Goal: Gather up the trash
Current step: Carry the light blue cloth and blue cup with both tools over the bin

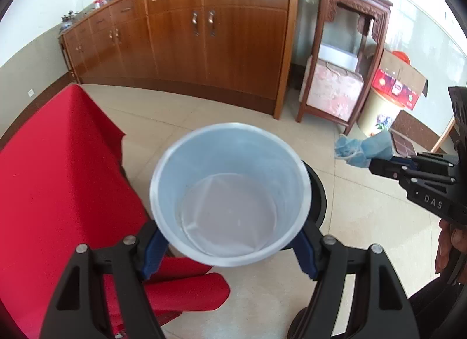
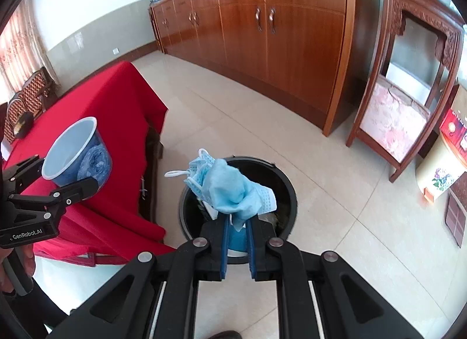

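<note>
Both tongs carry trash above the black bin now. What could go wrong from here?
1. The right tongs pinch only one corner of the blue face masks. A white ear loop hangs past the black bin rim, so it might snag or land on the floor.
2. The left tongs hold the plastic cup by its sides, off to one side near the red cloth; released there, it could miss the bin.
</note>
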The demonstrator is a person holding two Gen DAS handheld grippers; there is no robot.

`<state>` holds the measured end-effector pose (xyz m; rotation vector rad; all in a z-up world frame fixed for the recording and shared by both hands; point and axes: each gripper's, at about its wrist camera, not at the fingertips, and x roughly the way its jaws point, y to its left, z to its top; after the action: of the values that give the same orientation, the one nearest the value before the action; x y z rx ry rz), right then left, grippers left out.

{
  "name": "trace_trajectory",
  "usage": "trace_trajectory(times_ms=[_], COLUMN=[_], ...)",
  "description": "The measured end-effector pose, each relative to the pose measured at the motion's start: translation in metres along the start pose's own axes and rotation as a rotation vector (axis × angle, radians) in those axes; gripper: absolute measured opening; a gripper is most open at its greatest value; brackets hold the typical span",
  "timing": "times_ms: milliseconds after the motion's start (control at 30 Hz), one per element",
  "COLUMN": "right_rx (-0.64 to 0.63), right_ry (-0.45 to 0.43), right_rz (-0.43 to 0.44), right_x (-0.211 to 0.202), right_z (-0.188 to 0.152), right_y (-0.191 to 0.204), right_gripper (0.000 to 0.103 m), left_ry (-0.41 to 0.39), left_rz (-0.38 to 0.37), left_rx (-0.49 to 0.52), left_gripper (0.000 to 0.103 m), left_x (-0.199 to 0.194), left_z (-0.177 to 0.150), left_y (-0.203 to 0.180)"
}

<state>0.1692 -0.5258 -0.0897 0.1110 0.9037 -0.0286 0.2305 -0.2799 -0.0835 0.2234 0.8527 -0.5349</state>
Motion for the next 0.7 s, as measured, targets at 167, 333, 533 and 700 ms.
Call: trace_trajectory(times_ms=[167, 333, 533, 700], right_rx=[0.012, -0.003, -0.044, -0.168], right_ry=[0.061, 0.138, 0.205, 0.207], right_rz=[0.015, 0.032, 0.052, 0.041], right_x=[0.036, 0.087, 0.133, 0.163], right_z=[-0.006, -0.016, -0.025, -0.032], right_y=[-0.025, -0.045, -0.057, -0.05], right_gripper=[0.011, 0.012, 0.012, 0.013], left_ry=[0.043, 0.091, 0.179, 0.236], left_rz=[-0.022, -0.037, -0.05, -0.116], left_rx=[0.007, 0.051, 0.045, -0.012], left_gripper=[0.074, 0.074, 0.074, 0.075], left_x=[0.036, 0.081, 0.124, 0.151], left_z=[0.005, 0.012, 0.002, -0.006], left_y=[-0.015, -0.031, -0.038, -0.041])
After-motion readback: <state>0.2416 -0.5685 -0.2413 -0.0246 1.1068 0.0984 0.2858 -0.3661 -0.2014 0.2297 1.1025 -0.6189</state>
